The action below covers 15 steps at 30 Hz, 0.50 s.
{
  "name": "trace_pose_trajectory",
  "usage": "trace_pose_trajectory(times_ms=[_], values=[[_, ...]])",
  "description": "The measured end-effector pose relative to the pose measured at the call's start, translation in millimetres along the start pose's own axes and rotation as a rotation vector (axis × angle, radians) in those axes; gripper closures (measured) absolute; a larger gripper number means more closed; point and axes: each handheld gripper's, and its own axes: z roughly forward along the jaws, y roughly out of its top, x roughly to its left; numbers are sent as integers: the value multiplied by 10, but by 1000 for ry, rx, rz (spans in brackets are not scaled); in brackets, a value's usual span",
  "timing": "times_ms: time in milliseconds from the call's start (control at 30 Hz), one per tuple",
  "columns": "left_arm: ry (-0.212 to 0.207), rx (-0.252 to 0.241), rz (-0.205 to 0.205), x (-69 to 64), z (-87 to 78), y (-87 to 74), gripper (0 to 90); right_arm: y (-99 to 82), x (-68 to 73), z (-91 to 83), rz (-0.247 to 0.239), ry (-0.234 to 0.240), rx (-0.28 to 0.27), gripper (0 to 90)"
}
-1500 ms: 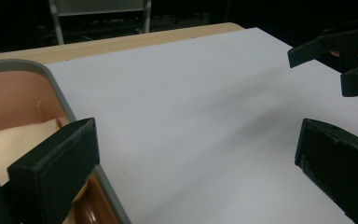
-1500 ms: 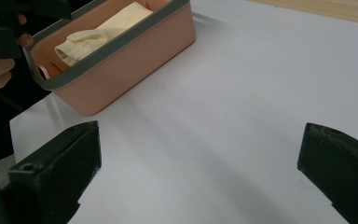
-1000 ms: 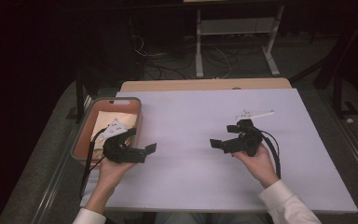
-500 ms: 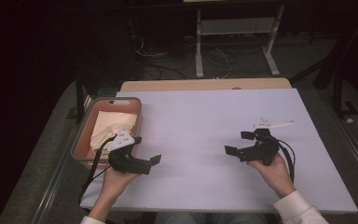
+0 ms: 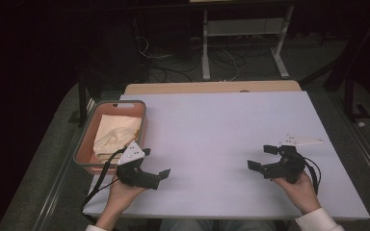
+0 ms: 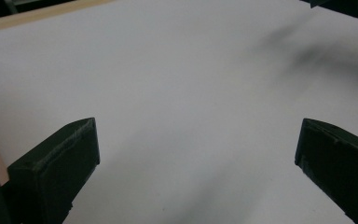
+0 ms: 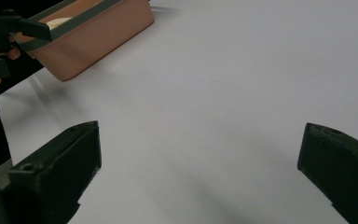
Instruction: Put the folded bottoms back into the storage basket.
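On the white tabletop (image 5: 221, 139), a pink bin (image 5: 83, 155) holding a cream cloth (image 5: 113, 134) sits at the left edge, just beside the empty, wide-open left gripper (image 5: 153, 168), while the right gripper (image 5: 262, 158), also spread and empty, hovers near right.

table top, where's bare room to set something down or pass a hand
The white table top is bare from the bin across to its right edge, widest between the left gripper and right gripper. The crowded spot is the bin at the left edge, holding cloth.
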Motion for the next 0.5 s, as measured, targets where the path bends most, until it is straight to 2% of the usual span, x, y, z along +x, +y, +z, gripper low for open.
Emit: trace_pose_trajectory(times_ms=[67, 200, 500], values=[[-7, 16, 4, -15, 24, -29, 0, -55, -26, -47, 11, -13, -4, 0], [-10, 21, 15, -33, 23, -54, 0, -147, -70, -134, -1, -38, -3, 0], [-5, 24, 19, -46, 5, -83, 0, -310, -110, -290, -11, -48, -2, 0]])
